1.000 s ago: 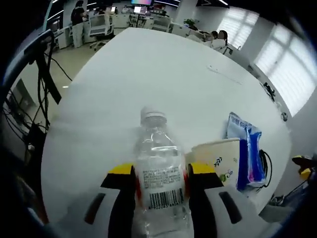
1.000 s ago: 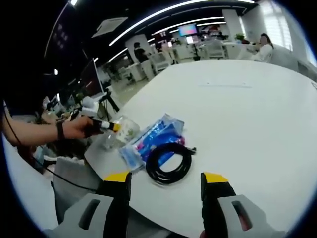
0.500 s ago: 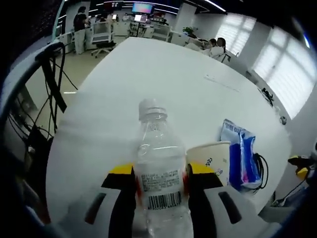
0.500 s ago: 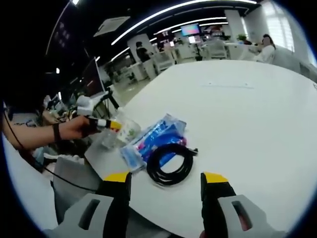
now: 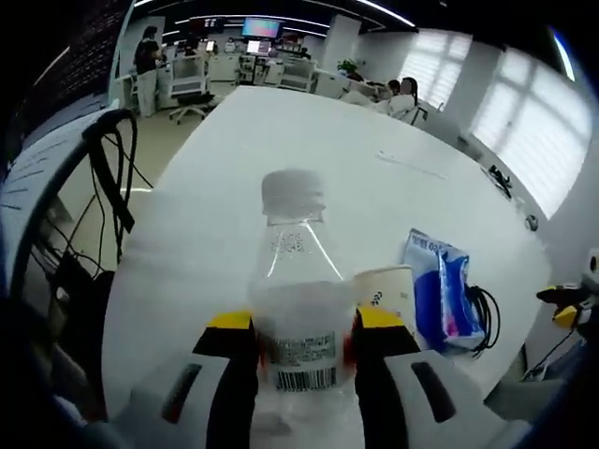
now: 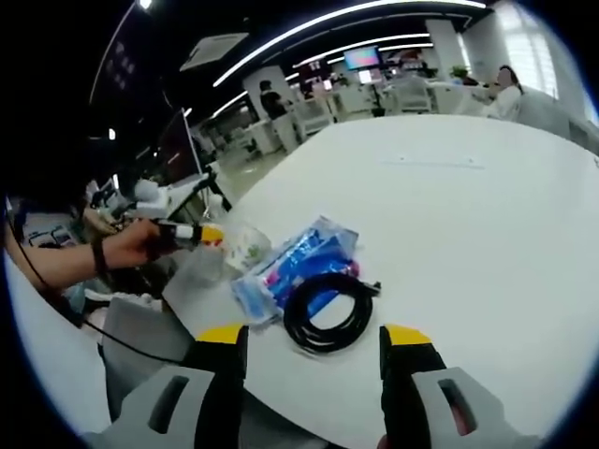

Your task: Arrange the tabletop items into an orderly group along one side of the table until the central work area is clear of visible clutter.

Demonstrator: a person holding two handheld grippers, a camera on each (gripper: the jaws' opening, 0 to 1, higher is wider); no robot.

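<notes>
Cables: in the left gripper view, dark cables (image 5: pixel 103 178) hang off the table's left edge, over the office floor.
Table: a large white table (image 5: pixel 281 150) runs away from the camera toward desks and seated people in the background.
Left gripper: its yellow-tipped jaws (image 5: pixel 292 327) rise from the bottom of its own view and are clamped on a bottle.
Bottle: a clear plastic water bottle (image 5: pixel 292 281) with a white cap and a barcode label stands upright between those jaws, near the table's close edge.
Cup: a white paper cup (image 5: pixel 388 295) with a small printed design stands just right of the bottle, beside the right jaw.
Packet: a blue and pink plastic packet (image 5: pixel 438 299) lies just right of the cup, touching or almost touching it.
Coiled cable: a black cable coil (image 5: pixel 482 313) lies at the packet's far right side.
Person's hand: in the right gripper view, a hand (image 6: pixel 136 245) at the left holds the other gripper against the bottle (image 6: pixel 201 267).
Group seen from the right gripper view: cup (image 6: pixel 245 248), then packet (image 6: pixel 295 262), then the black coil (image 6: pixel 328 311), all close together near the table's left edge.
Right gripper: its jaws (image 6: pixel 314 337) are spread wide with nothing between them, above the table and near the coil.
</notes>
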